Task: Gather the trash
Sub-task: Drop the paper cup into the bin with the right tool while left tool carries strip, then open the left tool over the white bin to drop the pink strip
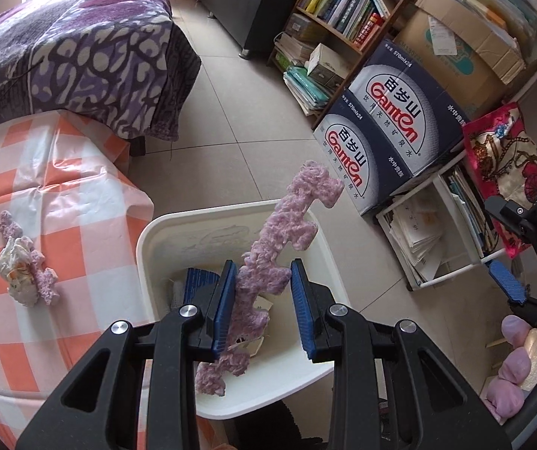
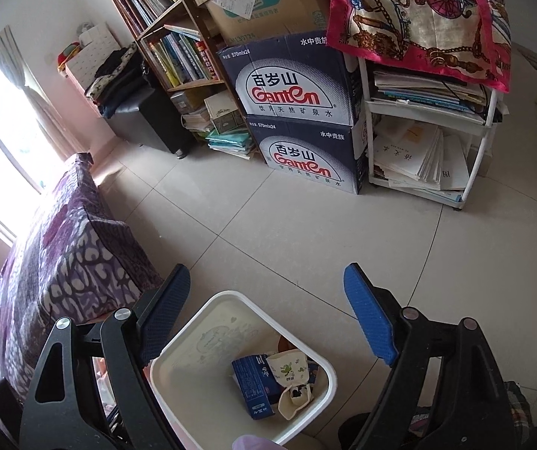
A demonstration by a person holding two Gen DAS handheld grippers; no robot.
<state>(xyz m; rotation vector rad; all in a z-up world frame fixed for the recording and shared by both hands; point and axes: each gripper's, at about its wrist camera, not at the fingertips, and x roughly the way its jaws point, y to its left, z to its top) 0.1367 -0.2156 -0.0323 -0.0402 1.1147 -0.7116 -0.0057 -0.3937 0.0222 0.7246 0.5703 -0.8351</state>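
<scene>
In the left wrist view my left gripper [image 1: 262, 292] is over the white trash bin [image 1: 148, 247]. A long purple foam strip [image 1: 268, 262] stands between its blue pads; it leans on the left pad, and a gap shows at the right pad. More trash lies on the orange checked table: a crumpled paper wad [image 1: 18, 275] and another purple foam piece [image 1: 45, 281]. My right gripper [image 2: 264, 322] is open and empty above the same bin [image 2: 178, 371], which holds a blue box [image 2: 253, 386] and wrappers. The right gripper also shows at the left wrist view's right edge [image 1: 508, 281].
A bed with a purple patterned cover [image 1: 73, 48] lies beyond the table. Stacked Ganten water boxes [image 2: 298, 120], a wooden bookshelf [image 2: 170, 37] and a white rack of papers [image 2: 426, 150] line the wall. Tiled floor [image 2: 306, 232] lies between bin and boxes.
</scene>
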